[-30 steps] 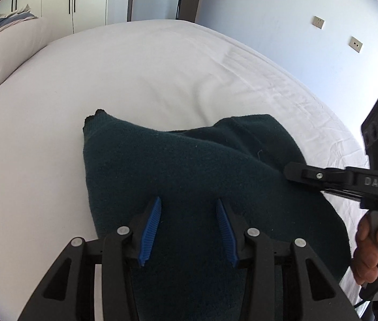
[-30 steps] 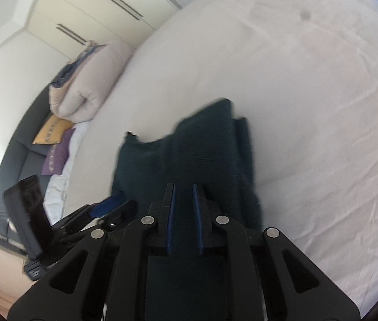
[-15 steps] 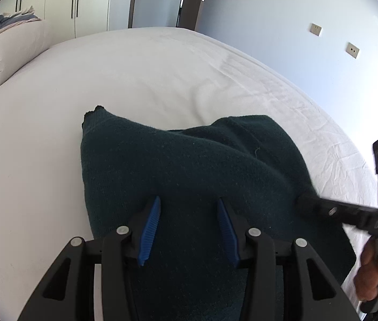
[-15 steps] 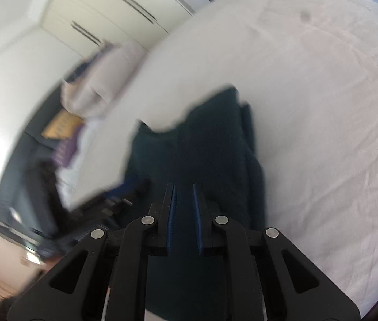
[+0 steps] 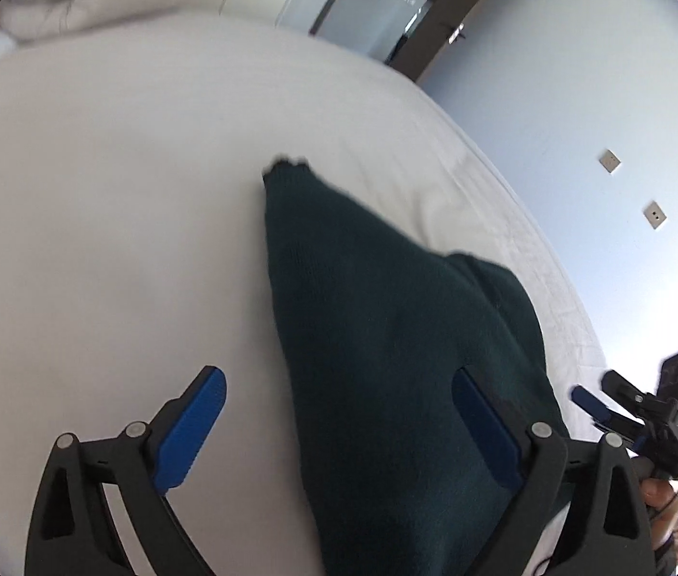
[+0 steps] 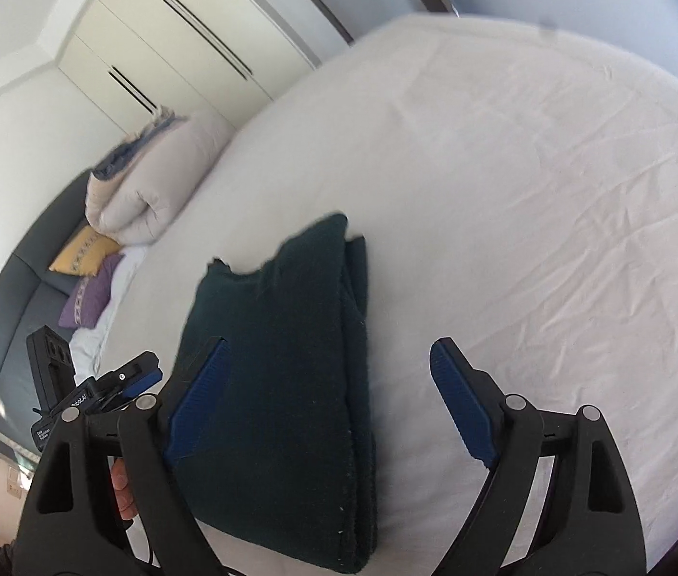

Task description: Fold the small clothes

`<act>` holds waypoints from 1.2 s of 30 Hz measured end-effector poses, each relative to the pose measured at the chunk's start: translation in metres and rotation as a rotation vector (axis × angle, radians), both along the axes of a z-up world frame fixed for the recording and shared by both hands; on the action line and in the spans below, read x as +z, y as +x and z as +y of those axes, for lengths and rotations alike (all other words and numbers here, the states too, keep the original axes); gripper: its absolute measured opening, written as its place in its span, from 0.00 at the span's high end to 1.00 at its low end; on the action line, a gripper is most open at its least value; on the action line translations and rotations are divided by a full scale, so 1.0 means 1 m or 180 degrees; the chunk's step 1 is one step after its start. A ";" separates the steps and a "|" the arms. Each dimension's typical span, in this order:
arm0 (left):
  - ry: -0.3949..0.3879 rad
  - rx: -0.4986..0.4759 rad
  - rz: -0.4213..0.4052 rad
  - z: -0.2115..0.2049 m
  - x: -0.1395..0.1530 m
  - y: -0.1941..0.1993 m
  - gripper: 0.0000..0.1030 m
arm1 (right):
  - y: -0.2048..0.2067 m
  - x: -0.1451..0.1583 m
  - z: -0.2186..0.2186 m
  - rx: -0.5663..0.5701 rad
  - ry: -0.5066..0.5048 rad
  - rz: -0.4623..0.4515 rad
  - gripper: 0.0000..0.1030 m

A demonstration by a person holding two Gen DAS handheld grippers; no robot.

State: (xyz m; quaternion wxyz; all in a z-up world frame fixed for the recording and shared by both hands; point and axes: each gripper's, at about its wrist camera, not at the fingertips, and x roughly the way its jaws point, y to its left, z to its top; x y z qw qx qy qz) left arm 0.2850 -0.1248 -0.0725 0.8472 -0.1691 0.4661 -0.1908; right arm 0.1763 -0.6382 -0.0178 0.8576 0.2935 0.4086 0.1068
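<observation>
A dark green knitted garment (image 5: 386, 336) lies folded on the white bed sheet (image 5: 99, 240). It also shows in the right wrist view (image 6: 281, 360), with its folded layers stacked along its right edge. My left gripper (image 5: 339, 427) is open wide and empty, straddling the garment's left edge near its near end. My right gripper (image 6: 329, 403) is open wide and empty, above the garment's right side. The right gripper shows at the right edge of the left wrist view (image 5: 646, 413), and the left gripper at the left of the right wrist view (image 6: 99, 389).
A rolled cream duvet (image 6: 147, 187) lies at the bed's head, with yellow (image 6: 82, 249) and purple (image 6: 89, 293) cushions beside it on a grey headboard. White wardrobes (image 6: 185, 48) stand behind. A wall with sockets (image 5: 655, 213) runs along the right.
Both grippers have opened wide and let go of the garment, which now lies folded on the sheet. Both have pulled back toward the near end and swung apart.
</observation>
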 end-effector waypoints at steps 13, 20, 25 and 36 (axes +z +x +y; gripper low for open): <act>-0.0107 -0.0370 0.0556 -0.031 -0.029 0.012 0.36 | 0.076 -0.055 0.035 0.0466 -0.0015 0.0660 0.66; 0.0163 -0.0455 0.0408 -0.038 -0.009 0.000 0.57 | 0.061 -0.030 0.068 0.0436 -0.0731 0.0514 0.79; 0.0337 -0.0491 0.0245 -0.035 0.018 -0.023 0.60 | 0.036 0.007 0.113 0.0533 -0.1171 0.0268 0.81; 0.0664 -0.0347 -0.0051 0.051 0.073 -0.132 0.60 | -0.071 0.050 0.212 0.0916 -0.0988 0.0011 0.81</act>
